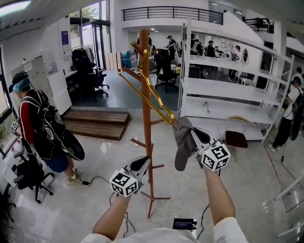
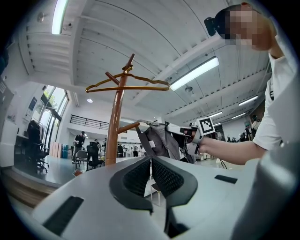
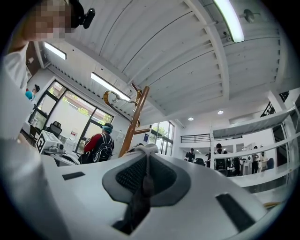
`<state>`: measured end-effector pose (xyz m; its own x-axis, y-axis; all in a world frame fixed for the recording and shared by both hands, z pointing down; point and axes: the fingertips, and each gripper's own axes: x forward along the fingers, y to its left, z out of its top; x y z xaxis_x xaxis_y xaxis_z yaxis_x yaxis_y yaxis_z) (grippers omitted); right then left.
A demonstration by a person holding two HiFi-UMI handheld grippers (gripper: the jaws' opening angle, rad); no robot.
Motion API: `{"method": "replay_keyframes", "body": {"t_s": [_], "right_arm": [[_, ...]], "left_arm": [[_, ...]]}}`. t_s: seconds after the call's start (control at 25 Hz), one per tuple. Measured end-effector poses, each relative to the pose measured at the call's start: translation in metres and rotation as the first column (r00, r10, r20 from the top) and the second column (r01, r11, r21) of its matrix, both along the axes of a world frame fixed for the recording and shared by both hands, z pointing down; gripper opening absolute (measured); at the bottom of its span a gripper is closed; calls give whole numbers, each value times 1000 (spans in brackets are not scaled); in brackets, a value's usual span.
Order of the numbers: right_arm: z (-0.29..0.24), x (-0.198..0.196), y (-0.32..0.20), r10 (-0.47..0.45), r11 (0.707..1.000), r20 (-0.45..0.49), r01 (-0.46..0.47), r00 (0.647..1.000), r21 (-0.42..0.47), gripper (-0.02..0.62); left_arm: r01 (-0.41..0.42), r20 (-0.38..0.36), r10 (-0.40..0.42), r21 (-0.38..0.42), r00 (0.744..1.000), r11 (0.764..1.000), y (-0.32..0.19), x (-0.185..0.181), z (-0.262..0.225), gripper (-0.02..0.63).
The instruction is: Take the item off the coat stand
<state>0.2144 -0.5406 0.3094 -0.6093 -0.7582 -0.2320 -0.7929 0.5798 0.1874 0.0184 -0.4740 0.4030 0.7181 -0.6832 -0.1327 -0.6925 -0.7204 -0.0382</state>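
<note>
Closest in, the left gripper [image 1: 142,163] hangs low beside the trunk of the stand. Its jaws are pressed together with nothing between them, so it plays no part in the hold. Just past it, the right gripper [image 1: 195,135] has its jaws clamped on a fold of the grey fabric item [image 1: 183,144], which droops below them. The right gripper view shows a dark strip of that cloth pinched between the closed jaws. The item sits at the outer tip of a lower side peg of the wooden coat stand [image 1: 146,95]. In the left gripper view its strap either touches that peg end or has just cleared it; I cannot tell which. So the grasp looks done, and what seems left is drawing the item away from the peg and clear of the stand. A bare golden hanger [image 1: 161,108] slants across the top of the stand, untouched. There is no counter here: the stand rests on a pale, glossy floor [image 1: 247,180], with loose cables [image 1: 164,209] and a small device [image 1: 184,223] near its base. Further off, a person with a backpack [image 1: 38,123] stands at the left, a low wooden platform [image 1: 97,122] lies behind the stand, and white shelving [image 1: 228,90] runs along the right. Beyond those are office chairs [image 1: 92,76], more people at desks, and a railing [image 1: 171,12] along an upper level.
</note>
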Motion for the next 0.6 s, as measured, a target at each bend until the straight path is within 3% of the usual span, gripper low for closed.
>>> {"method": "replay_keyframes", "body": {"t_s": [0.6], "right_arm": [[48,34,53,90,992,23,-87,996,-92,35]], "left_arm": [[-51,-9,51,-48,999,998,29,4,21,26]]}}
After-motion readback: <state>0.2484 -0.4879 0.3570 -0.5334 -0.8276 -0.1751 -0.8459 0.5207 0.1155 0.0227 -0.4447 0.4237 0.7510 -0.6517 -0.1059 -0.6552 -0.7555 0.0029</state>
